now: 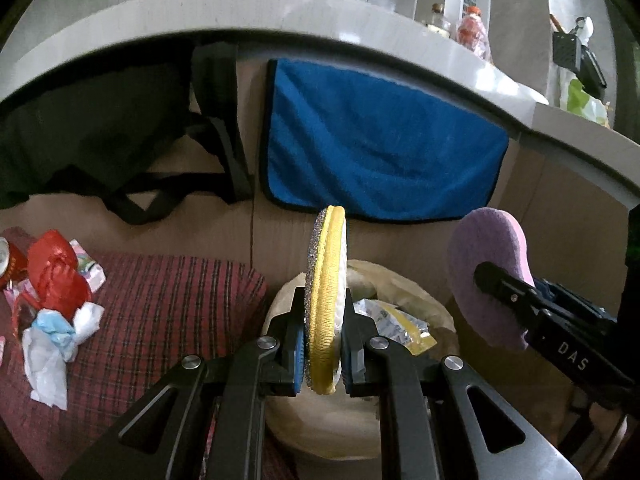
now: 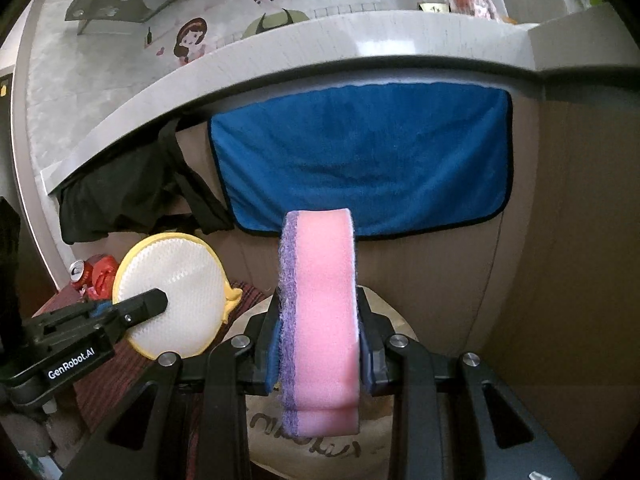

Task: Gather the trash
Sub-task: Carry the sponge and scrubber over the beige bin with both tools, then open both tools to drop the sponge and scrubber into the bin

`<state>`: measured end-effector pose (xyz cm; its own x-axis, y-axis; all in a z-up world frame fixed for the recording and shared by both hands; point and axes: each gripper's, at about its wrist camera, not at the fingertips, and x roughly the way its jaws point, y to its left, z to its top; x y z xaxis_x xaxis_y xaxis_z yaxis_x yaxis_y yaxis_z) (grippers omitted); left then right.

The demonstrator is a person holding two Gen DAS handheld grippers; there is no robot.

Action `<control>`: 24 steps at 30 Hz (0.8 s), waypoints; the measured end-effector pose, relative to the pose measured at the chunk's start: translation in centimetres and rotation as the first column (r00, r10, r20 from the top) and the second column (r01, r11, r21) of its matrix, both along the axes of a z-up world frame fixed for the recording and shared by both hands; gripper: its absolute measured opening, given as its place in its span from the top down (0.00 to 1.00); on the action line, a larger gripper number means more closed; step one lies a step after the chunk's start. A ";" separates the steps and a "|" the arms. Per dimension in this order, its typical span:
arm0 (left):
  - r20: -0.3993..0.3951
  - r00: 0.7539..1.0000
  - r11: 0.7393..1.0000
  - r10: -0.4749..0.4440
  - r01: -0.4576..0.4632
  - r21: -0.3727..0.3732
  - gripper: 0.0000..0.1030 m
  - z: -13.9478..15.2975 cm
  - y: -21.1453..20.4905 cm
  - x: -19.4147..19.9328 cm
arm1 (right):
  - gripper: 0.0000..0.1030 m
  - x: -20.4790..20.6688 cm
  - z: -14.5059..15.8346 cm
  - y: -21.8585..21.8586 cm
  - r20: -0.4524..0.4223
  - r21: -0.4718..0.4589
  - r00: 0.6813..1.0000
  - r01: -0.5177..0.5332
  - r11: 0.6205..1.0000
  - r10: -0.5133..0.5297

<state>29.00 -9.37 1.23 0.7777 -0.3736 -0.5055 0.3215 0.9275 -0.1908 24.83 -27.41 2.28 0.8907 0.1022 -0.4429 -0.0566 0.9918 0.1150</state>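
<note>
My left gripper is shut on a round yellow scrub pad, held edge-on above a beige bag with a silver and yellow wrapper inside. In the right wrist view that yellow pad shows its white mesh face, with the left gripper's fingers across it. My right gripper is shut on a pink sponge with a purple scouring layer, upright over the bag. The left wrist view shows the purple side of this sponge at the right.
On a red plaid cloth at the left lie crumpled red plastic, white tissue and a can. A blue towel and a black bag hang under a grey counter edge. Bottles stand on the counter.
</note>
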 end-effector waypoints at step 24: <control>-0.164 0.983 0.992 -0.081 0.063 -0.114 0.63 -3.6 1.8 4.9 | 0.56 4.0 -4.5 -1.6 -0.126 0.057 0.992 0.028 0.998 -0.021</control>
<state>33.94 -7.56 -2.34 0.6539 -0.4850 -0.5807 0.3418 0.8741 -0.3451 28.88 -29.00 -2.24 0.8311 0.1100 -0.5452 -0.0140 0.9841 0.1771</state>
